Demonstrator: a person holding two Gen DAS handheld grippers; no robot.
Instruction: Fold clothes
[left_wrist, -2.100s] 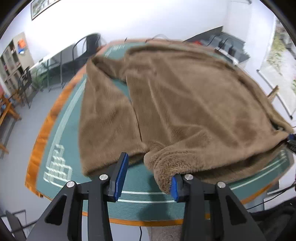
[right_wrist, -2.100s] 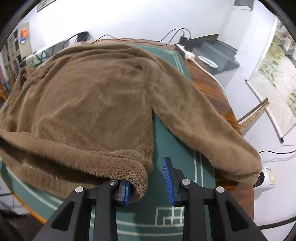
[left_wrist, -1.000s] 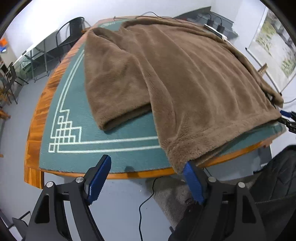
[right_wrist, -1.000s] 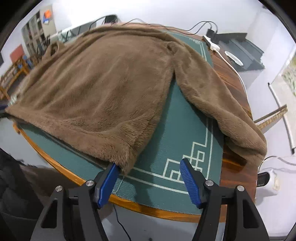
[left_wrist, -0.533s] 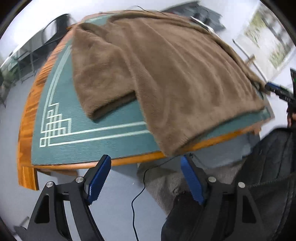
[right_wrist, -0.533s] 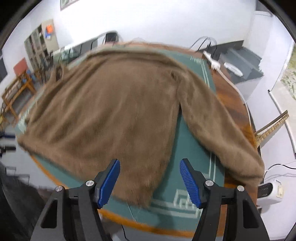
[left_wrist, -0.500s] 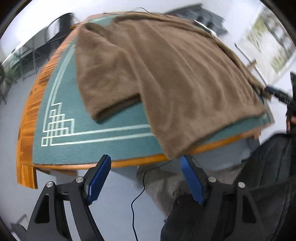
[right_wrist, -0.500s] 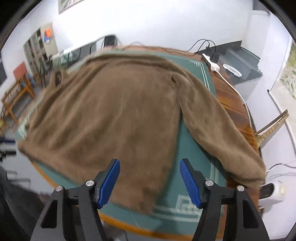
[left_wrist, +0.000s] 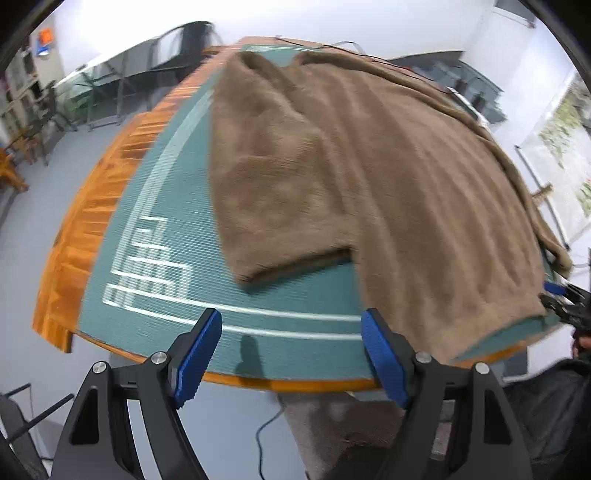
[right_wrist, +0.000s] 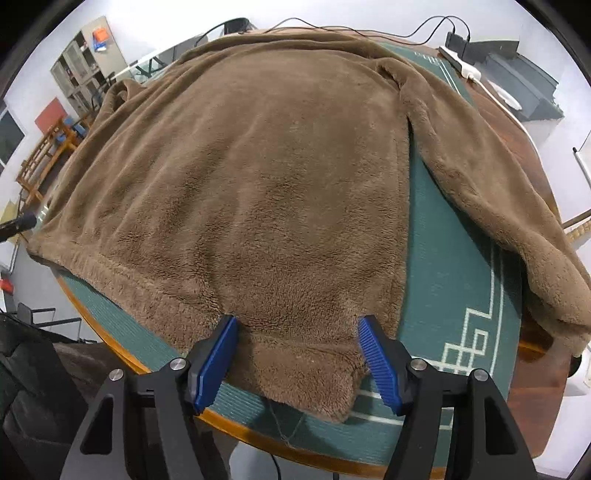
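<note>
While the brown fleece sweater lies spread flat on the green table mat, the right gripper straddles its near hem corner, jaws apart. The left gripper, also open, hovers beside that hem. It looks soft, bulky and floppy; pinch the thick hem.

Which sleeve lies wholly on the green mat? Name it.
The sleeve near the left gripper; its cuff rests on the mat, while the other sleeve runs onto bare wood.

Brown fleece sweater on green mat with white line pattern
</note>
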